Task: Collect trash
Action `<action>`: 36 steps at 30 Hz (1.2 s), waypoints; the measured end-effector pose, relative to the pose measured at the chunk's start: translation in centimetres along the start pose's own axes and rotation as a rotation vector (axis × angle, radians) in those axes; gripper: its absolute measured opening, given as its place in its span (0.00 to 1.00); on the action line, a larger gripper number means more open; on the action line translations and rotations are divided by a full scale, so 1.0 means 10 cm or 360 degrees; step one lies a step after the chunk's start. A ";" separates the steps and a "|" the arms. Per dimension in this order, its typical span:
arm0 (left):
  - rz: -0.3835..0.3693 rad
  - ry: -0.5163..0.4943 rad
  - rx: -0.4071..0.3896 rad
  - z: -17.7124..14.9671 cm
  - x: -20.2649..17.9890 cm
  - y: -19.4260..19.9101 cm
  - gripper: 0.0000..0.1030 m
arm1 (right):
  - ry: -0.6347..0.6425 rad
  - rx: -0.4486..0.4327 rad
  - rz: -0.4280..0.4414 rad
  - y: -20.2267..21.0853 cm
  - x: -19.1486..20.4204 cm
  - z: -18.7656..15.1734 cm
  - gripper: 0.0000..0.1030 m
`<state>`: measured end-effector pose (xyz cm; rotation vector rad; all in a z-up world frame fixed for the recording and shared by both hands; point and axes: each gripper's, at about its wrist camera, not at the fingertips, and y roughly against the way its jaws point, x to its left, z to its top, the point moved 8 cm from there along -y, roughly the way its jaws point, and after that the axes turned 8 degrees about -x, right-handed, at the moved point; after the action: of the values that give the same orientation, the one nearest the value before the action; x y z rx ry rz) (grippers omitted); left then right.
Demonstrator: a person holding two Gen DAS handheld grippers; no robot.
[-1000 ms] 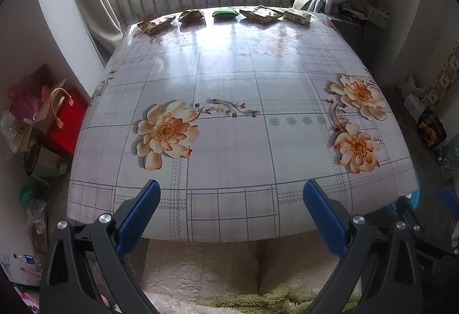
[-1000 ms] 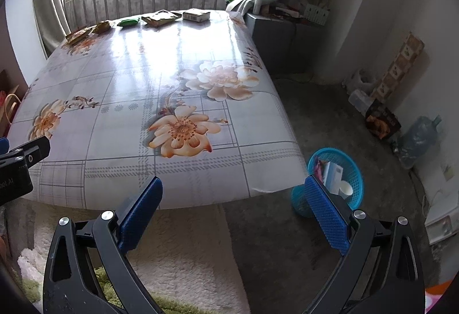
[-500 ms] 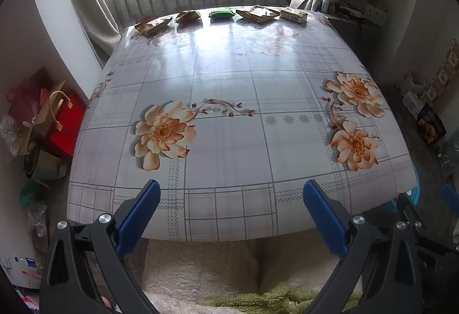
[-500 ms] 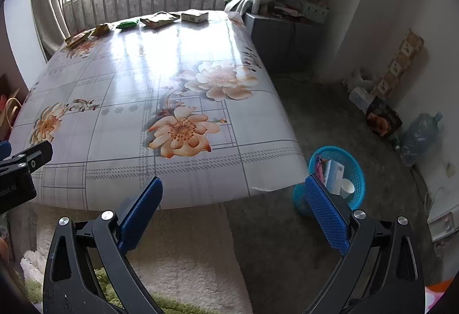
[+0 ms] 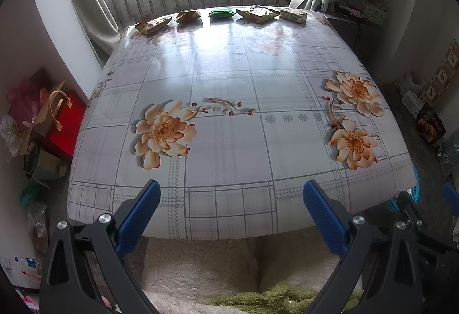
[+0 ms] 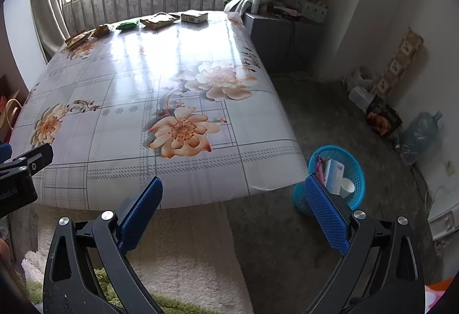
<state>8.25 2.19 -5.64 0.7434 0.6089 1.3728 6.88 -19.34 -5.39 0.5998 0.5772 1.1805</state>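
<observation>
Several pieces of trash line the far edge of the flowered table (image 5: pixel 229 141): a yellow wrapper (image 5: pixel 152 24), a brown packet (image 5: pixel 188 16), a green packet (image 5: pixel 221 12), a flat brown wrapper (image 5: pixel 258 14) and a small box (image 5: pixel 293 14). The same row appears in the right wrist view, with the green packet (image 6: pixel 127 25) and the box (image 6: pixel 194 16). My left gripper (image 5: pixel 231 206) is open over the near table edge, holding nothing. Near the table's front right corner my right gripper (image 6: pixel 232 205) is open and empty. A blue basket (image 6: pixel 338 179) with trash inside stands on the floor.
A window with bars runs behind the table. Bags and a red box (image 5: pixel 66 124) crowd the floor at the left. A cabinet (image 6: pixel 275 35), a water bottle (image 6: pixel 418 133) and boxes sit at the right. A fluffy rug (image 6: pixel 183 253) lies below the near table edge.
Both grippers have shifted slightly; the table sits a little lower and closer in the left view. Both stay open and empty.
</observation>
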 end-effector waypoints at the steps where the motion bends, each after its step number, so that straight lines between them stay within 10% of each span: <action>1: 0.0000 0.0001 0.0000 0.00 0.00 0.00 0.95 | 0.0000 0.0000 0.0000 0.00 0.00 0.00 0.92; 36: 0.0003 0.0012 0.0003 -0.03 0.04 0.05 0.95 | 0.0002 -0.0002 0.0001 0.03 0.02 0.02 0.92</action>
<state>7.75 2.66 -5.49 0.7406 0.6155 1.3776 6.87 -19.09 -5.12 0.5979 0.5772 1.1816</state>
